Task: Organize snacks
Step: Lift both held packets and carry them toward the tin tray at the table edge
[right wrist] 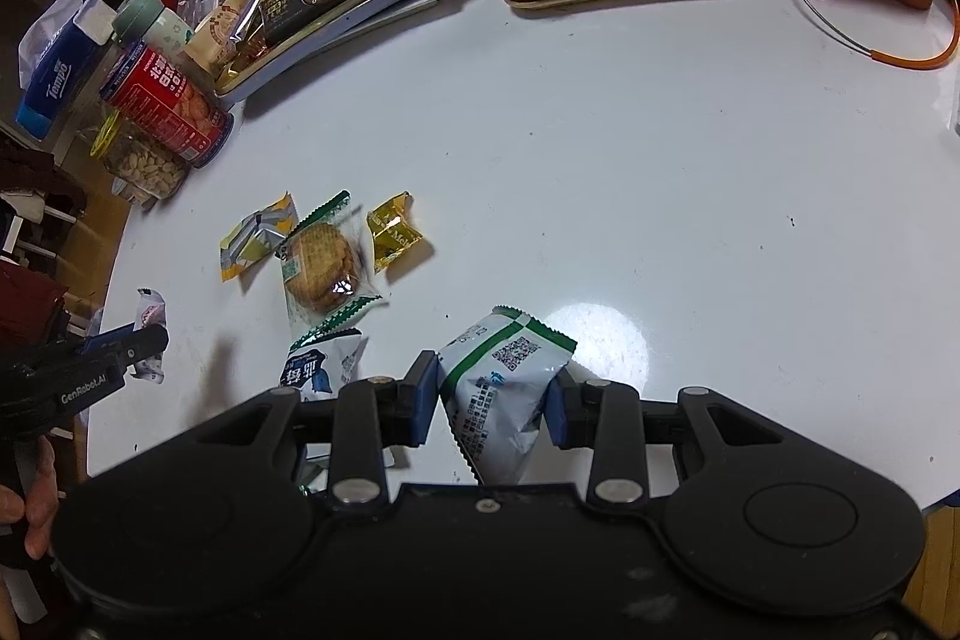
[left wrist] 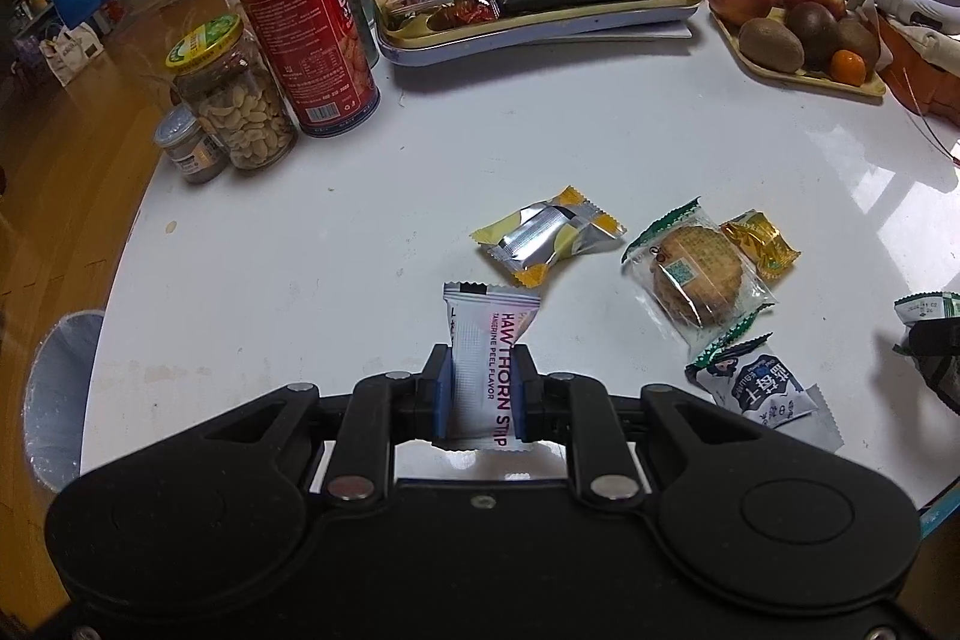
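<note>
- The white bench (left wrist: 420,148) carried everything, and at its far edge sat the gold snack tray (left wrist: 540,31), already heaped with wrapped packets — I judged that to be where the loose snacks belonged.
- I was mid-carry on both sides: the pick-up looked done, the delivery not yet.
- My left tongs (left wrist: 483,388) were pinching the hawthorn strip (left wrist: 489,340) upright between the blue pads, near the bench's front edge.
- My right tongs (right wrist: 489,400) were closed on the green-and-white packet (right wrist: 501,388), squeezed at its middle.
- Still lying loose between tongs and tray were the round biscuit pack (left wrist: 696,274), the yellow-and-silver packet (left wrist: 549,235), the blue-print packet (left wrist: 759,388) and the small gold candy (left wrist: 759,241).
- The next move, as I judged it, called for a forward reach over those loose packs to the tray — then parting the tongs only above a free gap.
</note>
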`<state>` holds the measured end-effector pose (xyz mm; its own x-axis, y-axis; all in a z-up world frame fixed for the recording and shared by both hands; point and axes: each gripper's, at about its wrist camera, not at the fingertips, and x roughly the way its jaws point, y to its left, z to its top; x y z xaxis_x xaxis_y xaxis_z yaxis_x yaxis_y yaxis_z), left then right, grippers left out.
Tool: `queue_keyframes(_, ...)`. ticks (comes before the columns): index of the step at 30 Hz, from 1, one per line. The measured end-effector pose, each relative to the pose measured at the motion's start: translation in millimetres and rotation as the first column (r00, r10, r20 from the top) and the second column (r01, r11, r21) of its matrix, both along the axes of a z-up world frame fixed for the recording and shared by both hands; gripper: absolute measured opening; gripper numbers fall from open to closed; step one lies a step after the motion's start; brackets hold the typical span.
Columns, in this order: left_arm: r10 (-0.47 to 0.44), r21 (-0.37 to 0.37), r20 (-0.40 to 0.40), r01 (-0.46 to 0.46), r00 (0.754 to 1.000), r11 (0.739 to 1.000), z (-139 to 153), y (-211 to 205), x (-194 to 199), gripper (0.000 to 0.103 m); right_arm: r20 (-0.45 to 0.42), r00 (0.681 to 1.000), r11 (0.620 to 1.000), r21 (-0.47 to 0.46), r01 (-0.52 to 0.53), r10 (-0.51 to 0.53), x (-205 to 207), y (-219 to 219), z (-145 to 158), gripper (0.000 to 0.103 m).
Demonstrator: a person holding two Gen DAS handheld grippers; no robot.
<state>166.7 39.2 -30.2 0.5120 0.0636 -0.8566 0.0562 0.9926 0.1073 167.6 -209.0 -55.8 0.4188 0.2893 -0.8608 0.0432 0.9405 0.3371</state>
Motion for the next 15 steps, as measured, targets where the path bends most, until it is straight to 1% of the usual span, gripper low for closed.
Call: queue_keyframes(15, 0.036, 0.001, 0.012, -0.036, 0.999, 0.999, -1.3, 2.8, -9.1, 0.026, 0.004, 1.0, 1.0, -0.014, 0.006, -0.006, -3.7, -2.0, 0.1, 0.038)
